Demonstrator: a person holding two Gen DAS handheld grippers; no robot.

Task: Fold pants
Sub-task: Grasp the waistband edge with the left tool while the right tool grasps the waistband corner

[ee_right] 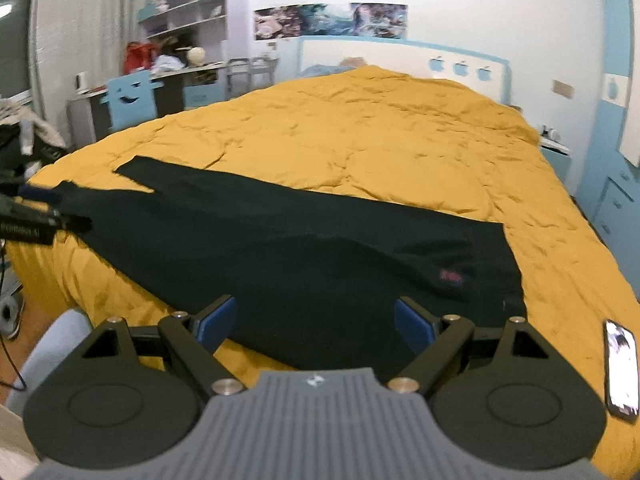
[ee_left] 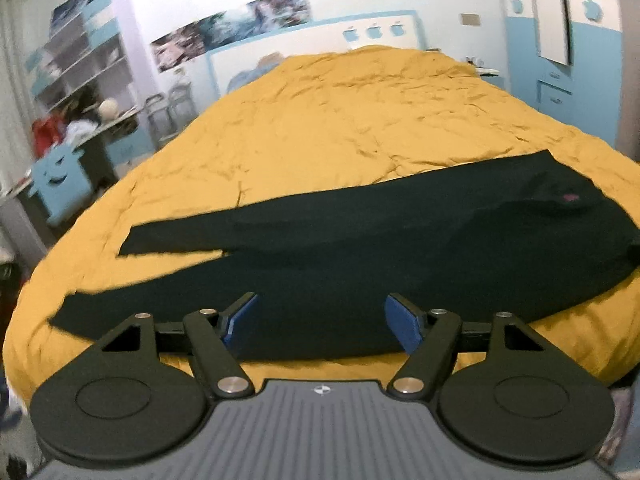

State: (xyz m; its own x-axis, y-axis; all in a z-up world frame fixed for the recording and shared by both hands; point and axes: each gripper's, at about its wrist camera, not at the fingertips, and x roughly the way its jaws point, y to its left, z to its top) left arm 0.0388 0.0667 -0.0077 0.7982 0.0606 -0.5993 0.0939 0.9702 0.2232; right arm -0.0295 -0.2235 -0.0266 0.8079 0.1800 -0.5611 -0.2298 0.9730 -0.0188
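Dark green-black pants [ee_left: 360,240] lie spread flat across the near part of a yellow bed cover [ee_left: 320,120], legs pointing left, waist at the right with a small pink logo [ee_left: 570,197]. My left gripper [ee_left: 322,326] is open and empty, above the pants' near edge around the middle of the legs. In the right wrist view the pants [ee_right: 300,248] lie the same way. My right gripper [ee_right: 316,326] is open and empty, above the near edge close to the waist. The left gripper shows at the far left [ee_right: 28,216] by the leg ends.
A phone [ee_right: 621,368] lies on the bed cover [ee_right: 360,132] right of the waist. A desk with a blue chair [ee_right: 130,100] and shelves stands left of the bed. Blue drawers [ee_right: 616,200] stand at the right. A headboard [ee_right: 400,56] is at the far end.
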